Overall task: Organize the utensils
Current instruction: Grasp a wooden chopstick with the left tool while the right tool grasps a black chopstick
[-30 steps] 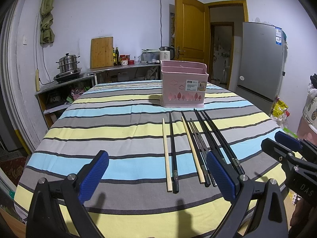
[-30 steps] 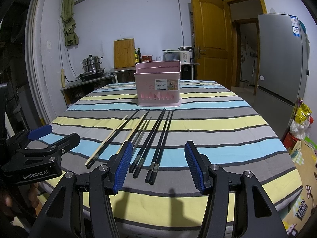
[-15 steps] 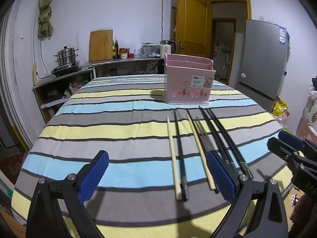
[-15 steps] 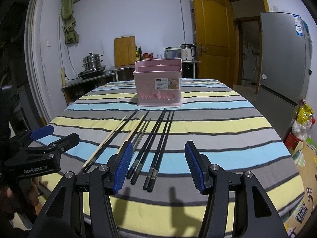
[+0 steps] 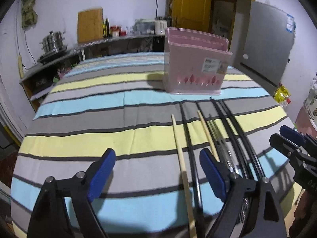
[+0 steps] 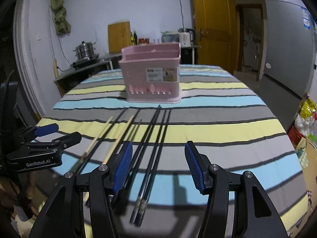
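Chopsticks (image 6: 150, 148) lie fanned side by side on the striped tablecloth (image 5: 99, 107), tips toward the pink utensil holder (image 6: 151, 75) standing just beyond them. Left gripper (image 5: 158, 176) and right gripper (image 6: 156, 166) both hover with jaws spread wide, holding nothing. Risk: the sticks are packed close, so a closing jaw may catch two or roll a neighbour away. Only the right wrist view shows the dark pair's butt ends.

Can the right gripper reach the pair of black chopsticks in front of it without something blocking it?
Probably yes. The right gripper is open, and the black chopsticks lie flat on the tablecloth right between its fingers, with nothing over them.
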